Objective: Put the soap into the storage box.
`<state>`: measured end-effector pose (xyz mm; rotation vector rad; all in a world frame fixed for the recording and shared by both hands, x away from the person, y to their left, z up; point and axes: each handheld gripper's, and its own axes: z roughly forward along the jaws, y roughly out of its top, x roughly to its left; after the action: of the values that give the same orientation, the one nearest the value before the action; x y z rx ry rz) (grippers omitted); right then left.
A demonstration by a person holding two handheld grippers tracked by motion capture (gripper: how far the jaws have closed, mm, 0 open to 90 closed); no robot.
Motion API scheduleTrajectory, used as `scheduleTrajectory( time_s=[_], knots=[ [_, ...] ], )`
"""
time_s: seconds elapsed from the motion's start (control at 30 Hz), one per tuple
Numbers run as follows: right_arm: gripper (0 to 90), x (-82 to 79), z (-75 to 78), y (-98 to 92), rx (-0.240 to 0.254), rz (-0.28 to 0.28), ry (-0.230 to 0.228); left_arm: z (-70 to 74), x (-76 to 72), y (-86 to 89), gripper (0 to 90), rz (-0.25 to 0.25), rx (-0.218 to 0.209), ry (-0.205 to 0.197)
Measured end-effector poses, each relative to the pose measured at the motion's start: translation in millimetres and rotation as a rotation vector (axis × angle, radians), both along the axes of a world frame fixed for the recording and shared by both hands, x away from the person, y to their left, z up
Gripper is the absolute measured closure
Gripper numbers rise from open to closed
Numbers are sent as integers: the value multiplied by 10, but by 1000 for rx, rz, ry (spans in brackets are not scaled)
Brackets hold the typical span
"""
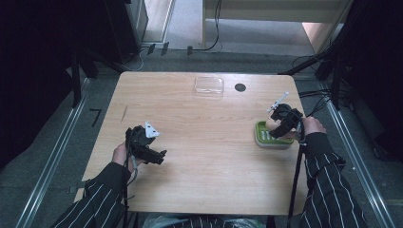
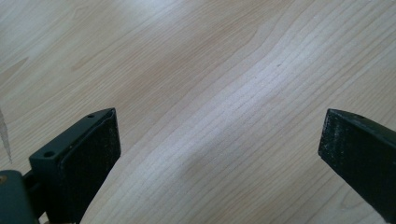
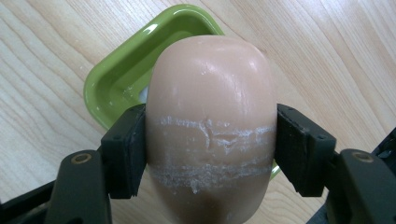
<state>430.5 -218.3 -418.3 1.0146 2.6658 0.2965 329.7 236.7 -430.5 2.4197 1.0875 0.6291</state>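
A pale pink bar of soap (image 3: 210, 126) sits clamped between the jaws of my right gripper (image 3: 210, 140), which is shut on it just above a green soap dish (image 3: 126, 74). In the high view that gripper (image 1: 280, 124) hovers over the green dish (image 1: 266, 139) at the table's right side, and the soap (image 1: 272, 123) peeks out beside it. My left gripper (image 1: 159, 156) is held over the table's left half, jaws wide apart with bare wood between them; its fingers (image 2: 88, 158) frame nothing.
A clear plastic lid or box (image 1: 209, 85) lies near the table's far edge, beside a round black hole (image 1: 240, 87). The wooden table (image 1: 209, 156) has black stands and cables around it on the floor.
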Motion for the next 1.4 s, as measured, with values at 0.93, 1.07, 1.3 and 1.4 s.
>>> scheduleTrajectory(
  time_s=[0.93,1.07,1.3,1.4],
  knots=[
    [336,128,-231,54,-27,82,28,-4,4,2,0,2,-1,-1],
    [336,134,-270,60,-33,77,35,-2,3,1,0,2,1,-2],
    [335,139,-305,57,-35,87,36,-1,2,6,0,1,1,0],
    [335,143,-323,59,-42,93,40,1,1,6,0,1,2,0]
  ],
)
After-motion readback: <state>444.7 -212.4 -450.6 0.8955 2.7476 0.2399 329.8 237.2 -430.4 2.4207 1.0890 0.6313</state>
